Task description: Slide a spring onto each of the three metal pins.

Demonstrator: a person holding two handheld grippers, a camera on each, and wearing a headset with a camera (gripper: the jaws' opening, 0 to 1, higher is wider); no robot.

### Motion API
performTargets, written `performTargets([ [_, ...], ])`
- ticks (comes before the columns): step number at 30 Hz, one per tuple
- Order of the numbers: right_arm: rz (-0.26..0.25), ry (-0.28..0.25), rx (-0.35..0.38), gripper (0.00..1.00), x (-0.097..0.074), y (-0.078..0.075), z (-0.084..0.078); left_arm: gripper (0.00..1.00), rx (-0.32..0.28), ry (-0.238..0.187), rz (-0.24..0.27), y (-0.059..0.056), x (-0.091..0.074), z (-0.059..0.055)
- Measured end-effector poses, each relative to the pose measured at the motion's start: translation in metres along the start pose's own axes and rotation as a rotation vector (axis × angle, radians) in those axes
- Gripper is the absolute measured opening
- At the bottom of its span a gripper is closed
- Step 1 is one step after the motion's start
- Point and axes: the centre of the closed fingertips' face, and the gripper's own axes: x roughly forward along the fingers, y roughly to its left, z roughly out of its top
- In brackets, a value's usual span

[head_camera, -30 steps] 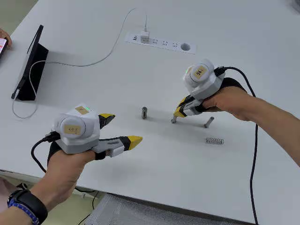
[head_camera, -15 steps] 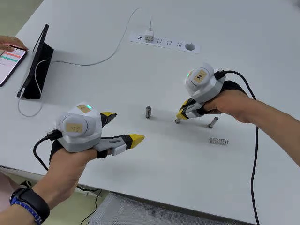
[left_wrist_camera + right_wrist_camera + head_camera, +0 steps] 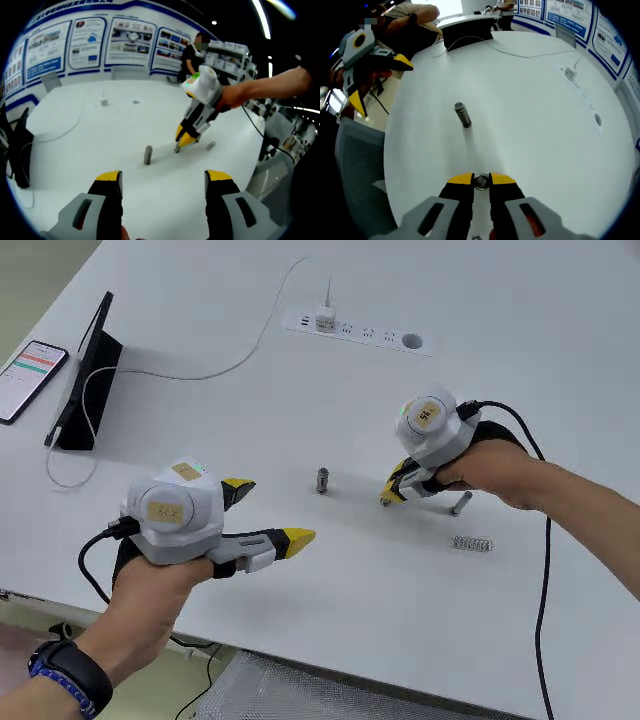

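In the head view, the left gripper hovered over the near part of the white tabletop, its yellow-tipped jaws spread wide with nothing between them. The right gripper pointed down at the table, jaws pinched on a short grey metal pin that stood at its tips. Left of it stood a spring-wrapped pin, upright and apart from both grippers. A bare pin lay on its side just right of the right gripper, and a loose steel spring lay near it, closer to the table's front edge. A white power strip, a black tablet stand and a phone sat farther off.

The left gripper view looked between that gripper's own parted jaws at the spring-wrapped pin, with the right gripper tipped down just beyond it.

In the right gripper view, the jaws clamped the short grey metal pin, seen end-on. The spring-wrapped pin stood ahead on the table.
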Motion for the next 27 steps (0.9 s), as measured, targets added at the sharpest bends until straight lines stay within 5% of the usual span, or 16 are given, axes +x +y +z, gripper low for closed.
performTargets([
  [27, 0.012, -0.011, -0.006, 0.22, 0.007, -0.007, -0.004, 0.68, 0.001, -0.003, 0.004, 0.003, -0.002, 0.003],
])
